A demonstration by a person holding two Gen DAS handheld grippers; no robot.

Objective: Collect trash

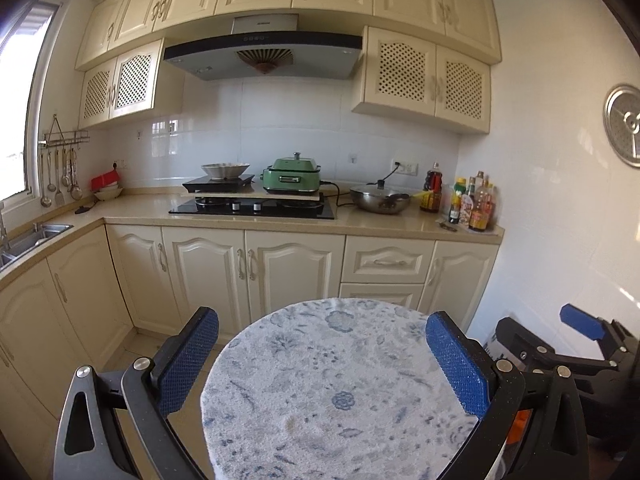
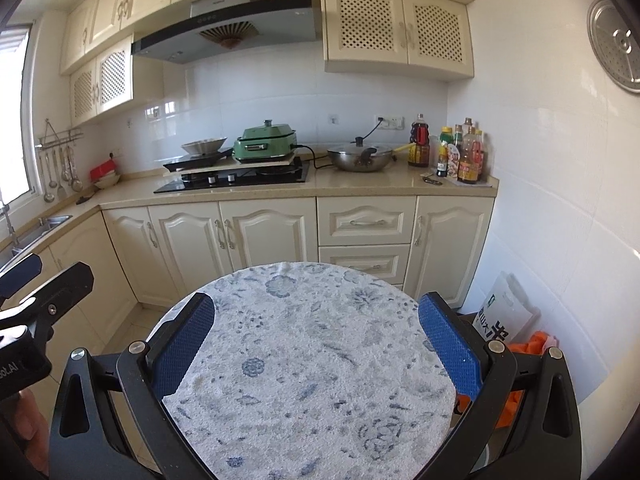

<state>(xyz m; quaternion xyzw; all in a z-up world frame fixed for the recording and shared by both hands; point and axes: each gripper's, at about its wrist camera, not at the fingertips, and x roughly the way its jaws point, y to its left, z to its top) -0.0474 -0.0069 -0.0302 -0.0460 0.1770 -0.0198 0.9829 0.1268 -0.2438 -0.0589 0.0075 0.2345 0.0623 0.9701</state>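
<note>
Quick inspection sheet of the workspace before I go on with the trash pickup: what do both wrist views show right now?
Surface: round table under a white cloth with a blue flower print; bare, nothing on it.
Job's things: no trash seen on the table; orange item and a white printed bag on the floor by the right wall.
Clutter: sauce bottles, lidded wok, green cooker and steel bowl on the counter.
Grippers: left tool open, empty; right tool open, empty.
Cables: black cord from the wall socket to the wok.
Surroundings: cream cabinets, range hood, sink at left.
</note>
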